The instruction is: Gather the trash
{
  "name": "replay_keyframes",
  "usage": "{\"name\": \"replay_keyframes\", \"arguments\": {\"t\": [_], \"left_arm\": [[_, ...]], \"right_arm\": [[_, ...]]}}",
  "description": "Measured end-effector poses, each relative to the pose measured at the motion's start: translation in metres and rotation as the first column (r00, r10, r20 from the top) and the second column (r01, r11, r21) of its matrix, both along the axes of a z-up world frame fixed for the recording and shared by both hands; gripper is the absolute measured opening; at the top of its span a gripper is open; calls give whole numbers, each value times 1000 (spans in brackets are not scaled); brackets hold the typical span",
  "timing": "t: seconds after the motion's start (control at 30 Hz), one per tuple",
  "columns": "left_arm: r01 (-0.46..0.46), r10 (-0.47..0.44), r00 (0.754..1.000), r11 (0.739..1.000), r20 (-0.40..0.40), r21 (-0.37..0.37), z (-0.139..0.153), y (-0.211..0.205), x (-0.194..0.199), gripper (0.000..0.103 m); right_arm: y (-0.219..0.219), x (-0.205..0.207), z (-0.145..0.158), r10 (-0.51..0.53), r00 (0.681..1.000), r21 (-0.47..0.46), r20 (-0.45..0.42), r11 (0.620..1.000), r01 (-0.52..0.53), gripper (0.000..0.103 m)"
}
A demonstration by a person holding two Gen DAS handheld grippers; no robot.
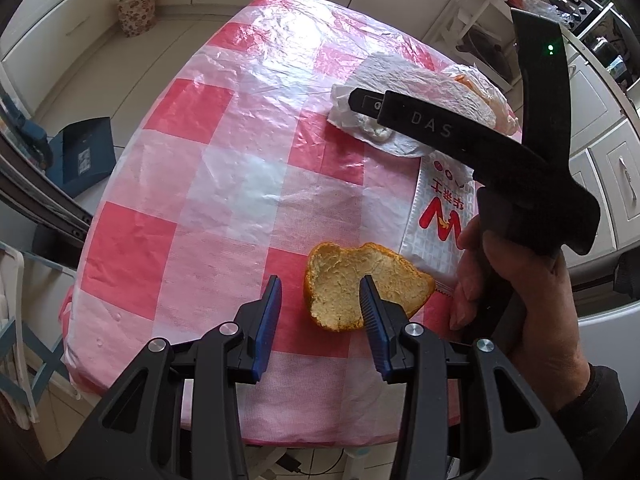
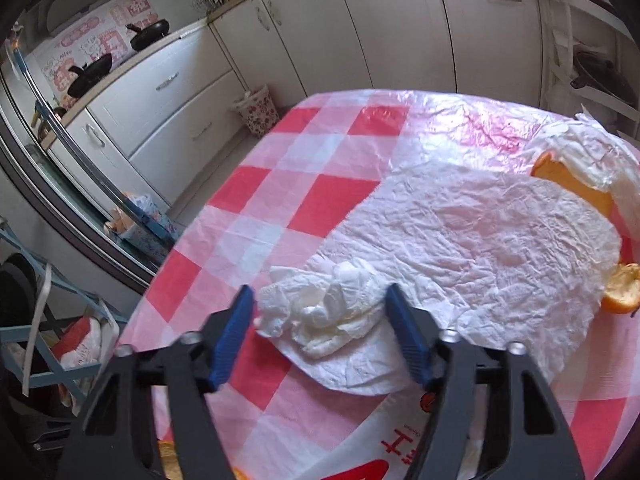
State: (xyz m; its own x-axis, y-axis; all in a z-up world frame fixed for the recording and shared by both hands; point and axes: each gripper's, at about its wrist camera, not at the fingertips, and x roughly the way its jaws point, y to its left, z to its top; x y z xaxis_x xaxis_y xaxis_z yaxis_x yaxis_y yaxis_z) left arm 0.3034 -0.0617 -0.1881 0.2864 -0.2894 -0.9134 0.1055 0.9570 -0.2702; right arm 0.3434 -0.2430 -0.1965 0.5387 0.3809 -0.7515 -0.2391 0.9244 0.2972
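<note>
A large orange peel [image 1: 356, 286] lies pith up on the pink checked tablecloth [image 1: 192, 168]. My left gripper [image 1: 320, 292] is open just left of it, its right finger over the peel's near edge. My right gripper [image 2: 322, 308] is open around a crumpled white tissue [image 2: 324, 316] that lies on a flat white plastic bag [image 2: 480, 236]. Two more orange peels [image 2: 572, 180] [image 2: 624, 288] sit at the bag's right edge. A printed white food wrapper [image 1: 436, 216] lies beside the large peel.
The right hand-held gripper body [image 1: 500, 152] reaches over the bag in the left wrist view. A floral waste bin [image 2: 258, 112] stands on the floor past the table's far edge. White cabinets [image 2: 168, 92] line the wall. A blue dustpan [image 1: 84, 156] sits on the floor.
</note>
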Motion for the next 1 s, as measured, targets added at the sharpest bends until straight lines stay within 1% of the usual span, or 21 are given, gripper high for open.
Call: {"name": "replay_keyframes", "arguments": {"t": [0.1,0.13,0.27,0.33,0.37,0.43,0.6,0.67,0.73,0.8,0.93,1.0], "left_arm": [[-1,1,1000,1000,1,4,0,0,0,38],[-2,2,1000,1000,1,6,0,-1,0,38],[1,-1,1000,1000,5,21,-1,-3,0,37],[3,-3,1000,1000,6,24,-1,-4,0,30],[2,-2,1000,1000,5,24,-1,-4,0,28],[1,-1,1000,1000,6,26,-1,-3,-1,15],[-1,1,1000,1000,25,16,3,1,-3,6],[-1,0,999,1000,32,9,5,2,-4,5],[-3,3,999,1000,37,6,5,3,-5,5],[-3,3,1000,1000,30,-1,5,5,-5,5],[-25,25,1000,1000,16,6,1,6,-8,6],[-34,34,999,999,5,0,-2,5,-10,6]], "right_arm": [[-7,1,3,-10,1000,31,1,999,10,19],[-10,0,5,-13,1000,48,-3,999,13,16],[-17,-6,18,-8,1000,105,15,994,6,13],[-23,-12,28,-10,999,139,30,990,5,12],[-26,-14,32,-9,999,155,34,988,4,12],[-33,-20,44,-8,999,180,50,984,-1,12],[-52,-40,69,0,996,187,85,982,-16,12],[-64,-53,76,1,996,171,91,985,-17,12],[-77,-66,77,-2,996,150,84,989,-11,12],[-91,-79,72,-5,998,122,59,993,-2,12],[-113,-102,49,-15,1000,56,-15,998,16,12],[-121,-111,37,-18,998,40,-54,999,21,12]]}}
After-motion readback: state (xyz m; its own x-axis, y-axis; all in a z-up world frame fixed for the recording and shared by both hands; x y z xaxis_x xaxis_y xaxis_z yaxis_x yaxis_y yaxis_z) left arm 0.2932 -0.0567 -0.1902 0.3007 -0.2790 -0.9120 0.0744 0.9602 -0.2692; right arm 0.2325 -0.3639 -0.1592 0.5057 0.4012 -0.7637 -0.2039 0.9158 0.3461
